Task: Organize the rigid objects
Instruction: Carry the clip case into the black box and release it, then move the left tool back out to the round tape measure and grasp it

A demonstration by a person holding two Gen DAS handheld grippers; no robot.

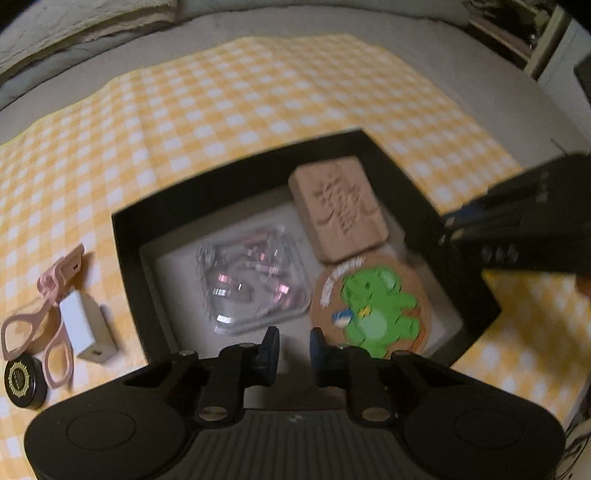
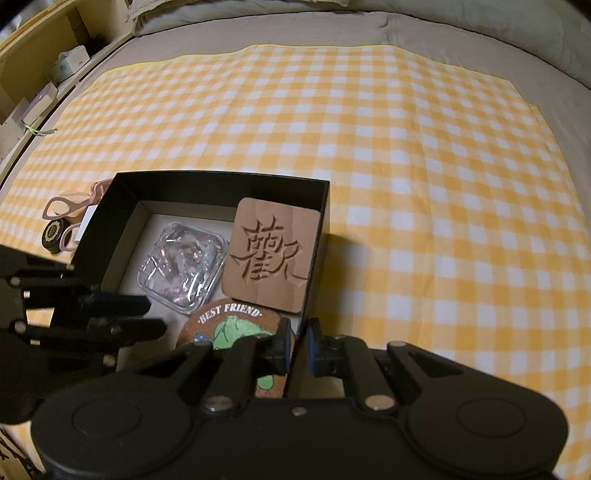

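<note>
A black box [image 1: 207, 195] [image 2: 218, 182] sits on the yellow checked cloth. It holds a clear plastic case [image 1: 255, 280] [image 2: 183, 267], a carved wooden coaster [image 1: 338, 208] [image 2: 271, 254] and a round cork coaster with a green figure [image 1: 373, 306] [image 2: 229, 325]. My right gripper [image 2: 297, 347] is shut on the box's near right wall. My left gripper [image 1: 294, 349] hovers over the box's near edge, empty, fingers a little apart. Left of the box lie a pink eyelash curler [image 1: 44, 310] [image 2: 64, 206], a small white box [image 1: 86, 325] and a black round tin [image 1: 24, 378] [image 2: 53, 232].
The checked cloth [image 2: 406, 166] covers a grey bed, with a pillow [image 2: 221, 18] at the far edge. Wooden shelves [image 2: 40, 66] stand to the left in the right wrist view. The right gripper's body [image 1: 524, 218] shows at the box's right side.
</note>
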